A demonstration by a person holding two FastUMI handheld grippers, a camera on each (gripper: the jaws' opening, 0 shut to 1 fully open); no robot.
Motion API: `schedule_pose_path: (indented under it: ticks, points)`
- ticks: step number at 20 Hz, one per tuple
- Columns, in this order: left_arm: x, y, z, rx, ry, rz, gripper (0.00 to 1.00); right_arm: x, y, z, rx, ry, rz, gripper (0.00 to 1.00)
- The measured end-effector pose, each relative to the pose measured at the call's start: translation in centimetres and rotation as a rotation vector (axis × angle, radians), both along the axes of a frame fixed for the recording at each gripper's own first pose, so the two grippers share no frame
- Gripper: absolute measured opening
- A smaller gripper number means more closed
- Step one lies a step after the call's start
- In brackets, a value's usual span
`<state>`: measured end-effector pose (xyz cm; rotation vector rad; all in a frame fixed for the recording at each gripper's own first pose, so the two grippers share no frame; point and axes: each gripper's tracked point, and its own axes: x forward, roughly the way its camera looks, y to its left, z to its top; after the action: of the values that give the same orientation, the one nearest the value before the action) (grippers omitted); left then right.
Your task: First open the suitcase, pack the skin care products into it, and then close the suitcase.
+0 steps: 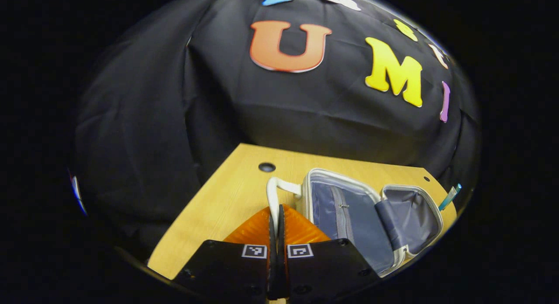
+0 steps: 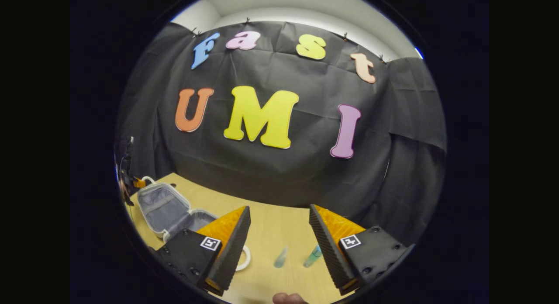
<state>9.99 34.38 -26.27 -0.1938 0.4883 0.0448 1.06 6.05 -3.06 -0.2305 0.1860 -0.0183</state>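
a wooden table (image 2: 270, 225) stands before a black cloth wall (image 2: 279, 173)

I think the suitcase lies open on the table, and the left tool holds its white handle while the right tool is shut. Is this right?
Not quite. In the right gripper view the right tool is open. The rest holds: the suitcase lies open on the table, and the left tool is shut on its white handle.

1 suitcase (image 2: 168, 210), 2 bottles (image 2: 281, 257) (image 2: 312, 256), 1 white ring (image 2: 243, 257).
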Motion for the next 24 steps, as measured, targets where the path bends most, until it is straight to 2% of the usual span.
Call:
schedule_pose_path:
  ticks: [2,4,5,6,7,9,10,11,12,13,14,16,19,21,24]
  points:
    - [0.4,-0.6,-2.1,-0.054,0.043,-0.002,0.03,0.0,0.7,-0.3,-0.018,0.009,0.022,0.81]
    - [0.5,-0.8,-4.7,-0.066,0.088,0.014,0.06,0.1,1.0,-0.7,-0.008,0.022,0.025,0.81]
    - [0.6,-0.9,-4.5,-0.085,0.082,0.021,0.19,0.1,1.2,-0.7,-0.001,0.024,0.026,0.81]
    - [0.6,-0.7,-4.3,-0.094,0.078,0.036,0.13,0.1,1.3,-0.7,0.001,0.025,0.029,0.81]
    - [0.2,0.0,-4.4,-0.078,0.088,0.061,0.2,0.1,1.2,-0.7,0.002,0.023,0.029,0.81]
    - [-0.7,0.3,-3.7,-0.049,0.098,0.085,0.48,0.3,0.9,-0.9,0.008,0.025,0.026,0.81]
    - [-1.0,0.2,-2.7,-0.042,0.077,0.09,0.65,0.2,0.7,-1.0,0.002,0.024,0.028,0.81]
    - [-1.2,-0.3,-1.4,-0.039,0.057,0.087,0.6,0.3,0.8,-1.1,-0.005,0.022,0.036,0.8]
    - [-1.6,-0.8,0.1,-0.028,0.036,0.093,0.58,0.2,0.9,-1.2,-0.006,0.019,0.048,0.81]
    - [-1.8,-1.4,1.3,-0.012,0.011,0.097,0.88,0.1,0.9,-1.1,0.002,0.014,0.059,0.81]
    - [-2.1,-2.4,3.0,-0.002,-0.016,0.098,0.95,0.1,0.8,-1.1,0.015,0.011,0.068,0.8]
    - [-2.7,-5.2,6.5,-0.025,-0.063,0.08,0.97,0.1,0.6,-1.4,0.042,0.006,0.082,0.81]
    - [-3.8,-8.6,10.8,-0.032,-0.114,0.116,0.97,0.2,-0.3,-2.1,0.065,0.001,0.104,0.81]
    - [-4.8,-10.9,13.9,0.018,-0.175,0.143,0.97,0.1,-1.3,-2.3,0.083,-0.002,0.115,0.8]
    - [-6.4,-16.5,17.0,0.082,-0.224,0.102,0.97,0.1,-3.0,-2.4,0.109,-0.006,0.123,0.81]
